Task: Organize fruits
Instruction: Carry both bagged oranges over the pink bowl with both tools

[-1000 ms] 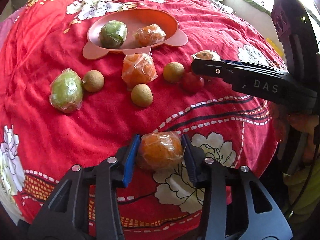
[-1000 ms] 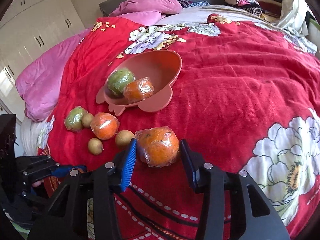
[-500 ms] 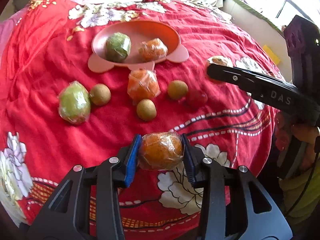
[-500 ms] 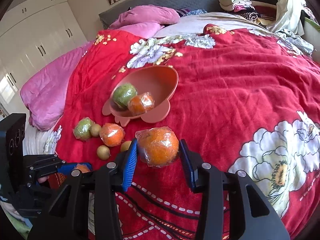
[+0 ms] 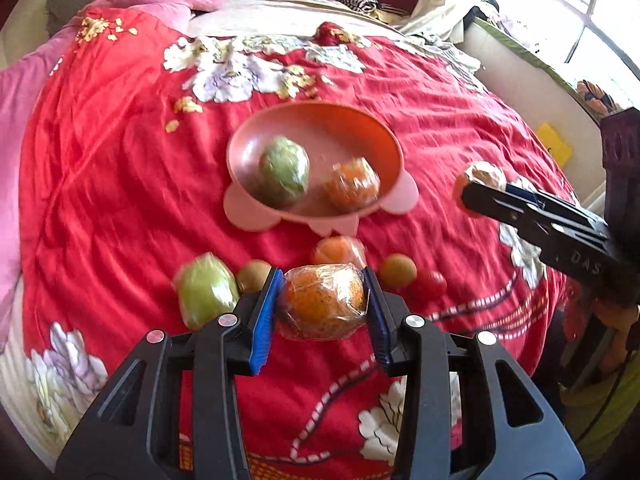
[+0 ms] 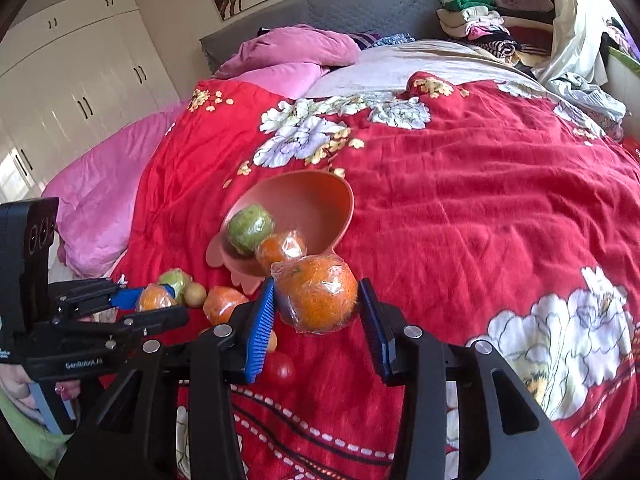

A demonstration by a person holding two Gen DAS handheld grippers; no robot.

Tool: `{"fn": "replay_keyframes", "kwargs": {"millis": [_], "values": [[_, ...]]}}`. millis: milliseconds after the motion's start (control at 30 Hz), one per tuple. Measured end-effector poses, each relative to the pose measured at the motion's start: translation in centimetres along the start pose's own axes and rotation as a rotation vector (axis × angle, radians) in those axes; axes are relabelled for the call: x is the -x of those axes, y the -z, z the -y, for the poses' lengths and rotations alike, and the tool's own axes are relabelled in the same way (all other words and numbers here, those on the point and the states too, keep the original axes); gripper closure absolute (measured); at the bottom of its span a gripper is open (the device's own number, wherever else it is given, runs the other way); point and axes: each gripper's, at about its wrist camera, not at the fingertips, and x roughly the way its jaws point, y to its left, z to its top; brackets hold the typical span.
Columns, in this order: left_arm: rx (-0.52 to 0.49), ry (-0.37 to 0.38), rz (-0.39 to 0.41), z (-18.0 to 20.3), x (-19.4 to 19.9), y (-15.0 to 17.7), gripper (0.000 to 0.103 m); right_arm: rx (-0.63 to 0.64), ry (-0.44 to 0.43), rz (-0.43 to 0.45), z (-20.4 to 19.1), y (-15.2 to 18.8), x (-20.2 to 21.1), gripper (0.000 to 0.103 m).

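My left gripper (image 5: 322,304) is shut on a plastic-wrapped orange (image 5: 322,300), held above the red bedspread in front of the pink bowl (image 5: 248,148). The bowl holds a wrapped green fruit (image 5: 285,171) and a wrapped orange (image 5: 353,186). My right gripper (image 6: 318,316) is shut on another wrapped orange (image 6: 316,294), held in the air near the bowl's (image 6: 316,192) front edge. It shows in the left wrist view at the right (image 5: 466,194). Loose on the bed lie a wrapped green fruit (image 5: 206,290), a wrapped orange (image 5: 338,250), brown round fruits (image 5: 398,270) and a red fruit (image 5: 430,285).
The red flowered bedspread (image 6: 460,200) covers the bed. Pink pillows (image 6: 288,50) and a grey headboard (image 6: 360,4) are at the far end. Piled clothes (image 6: 484,24) sit at the far right. White wardrobes (image 6: 80,80) stand on the left.
Both grippers have risen and moved forward toward the bowl, each keeping its wrapped orange. The loose fruits now sit lower and closer in the left wrist view.
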Motion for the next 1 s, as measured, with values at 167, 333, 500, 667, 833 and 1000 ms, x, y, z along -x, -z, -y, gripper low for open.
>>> {"fn": "replay_keyframes", "kwargs": {"millis": [167,333,500,667,833,1000], "values": [[0.025,0.003,0.013,-0.9,-0.5,-1.4,0.071,0.019,0.015,0.013,-0.3,-1.0,-0.1,0.063],[0.029,0.006,0.016,-1.0,-1.5,-2.7,0.071,0.032,0.019,0.018,-0.5,-2.0,-0.7,0.063],[0.023,0.006,0.012,-0.8,-2.7,-3.8,0.071,0.051,0.019,0.017,-0.7,-2.9,-1.3,0.063],[0.015,0.006,0.005,-0.6,-3.6,-4.3,0.071,0.058,0.011,0.027,-0.7,-3.7,-1.7,0.063],[0.014,0.012,-0.007,-0.5,-4.5,-4.4,0.071,0.066,0.021,0.022,-0.4,-4.4,-2.4,0.063],[0.014,0.014,-0.008,-0.5,-4.8,-4.6,0.071,0.068,0.017,0.012,-0.3,-4.8,-3.1,0.063]]}}
